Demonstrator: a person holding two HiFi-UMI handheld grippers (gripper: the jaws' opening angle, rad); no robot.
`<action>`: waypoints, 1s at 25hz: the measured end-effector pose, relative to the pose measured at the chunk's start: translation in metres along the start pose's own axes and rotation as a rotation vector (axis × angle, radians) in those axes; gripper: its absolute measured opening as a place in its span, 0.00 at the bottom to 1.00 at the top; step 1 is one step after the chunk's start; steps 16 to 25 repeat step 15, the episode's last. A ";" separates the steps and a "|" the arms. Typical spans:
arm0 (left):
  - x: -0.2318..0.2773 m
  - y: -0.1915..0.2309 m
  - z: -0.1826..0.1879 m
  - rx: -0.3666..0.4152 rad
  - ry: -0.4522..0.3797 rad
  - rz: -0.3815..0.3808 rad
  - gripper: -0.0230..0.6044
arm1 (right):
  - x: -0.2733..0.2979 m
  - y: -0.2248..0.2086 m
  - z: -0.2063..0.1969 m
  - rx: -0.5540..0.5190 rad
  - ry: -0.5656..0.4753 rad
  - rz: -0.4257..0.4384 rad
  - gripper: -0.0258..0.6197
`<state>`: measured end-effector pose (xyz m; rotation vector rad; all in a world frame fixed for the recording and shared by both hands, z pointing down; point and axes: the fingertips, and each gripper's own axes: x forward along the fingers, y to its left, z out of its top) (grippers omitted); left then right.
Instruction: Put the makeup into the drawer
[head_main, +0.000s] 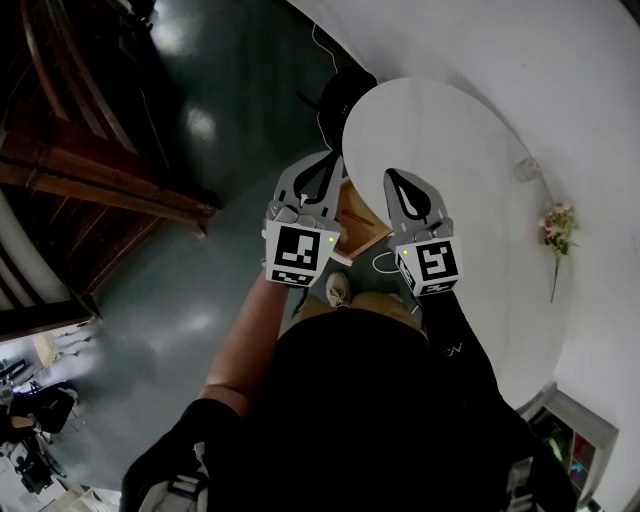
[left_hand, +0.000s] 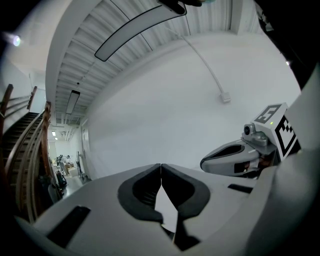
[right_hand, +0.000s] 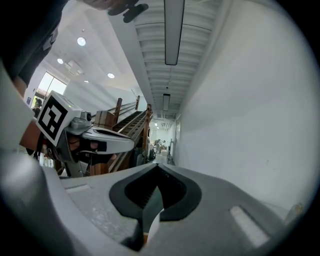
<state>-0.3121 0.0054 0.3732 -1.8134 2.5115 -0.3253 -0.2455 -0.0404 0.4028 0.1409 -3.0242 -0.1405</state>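
No makeup shows in any view. In the head view both grippers are held side by side at chest height, pointing away from my body. My left gripper (head_main: 322, 162) is shut with nothing between its jaws; in the left gripper view the left gripper (left_hand: 161, 166) has its tips touching in front of a bare white wall. My right gripper (head_main: 394, 176) is shut and empty as well, and in the right gripper view the right gripper (right_hand: 158, 167) has its tips closed. A tan wooden piece (head_main: 358, 218) shows between the two grippers below; whether it is the drawer I cannot tell.
A round white table (head_main: 460, 120) stands below and ahead of the grippers by the white wall. Pink flowers (head_main: 556, 226) are at the right. A dark wooden staircase (head_main: 90, 170) fills the left side. Each gripper view shows the other gripper beside it.
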 end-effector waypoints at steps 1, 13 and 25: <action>0.000 0.000 0.000 0.001 0.000 -0.001 0.05 | 0.000 0.001 0.000 0.003 0.000 0.002 0.05; -0.003 -0.002 -0.001 0.005 0.002 0.006 0.05 | -0.007 -0.004 0.000 0.000 -0.010 -0.016 0.05; -0.005 0.000 -0.002 0.005 0.005 0.011 0.05 | -0.008 -0.004 0.001 -0.001 -0.011 -0.018 0.05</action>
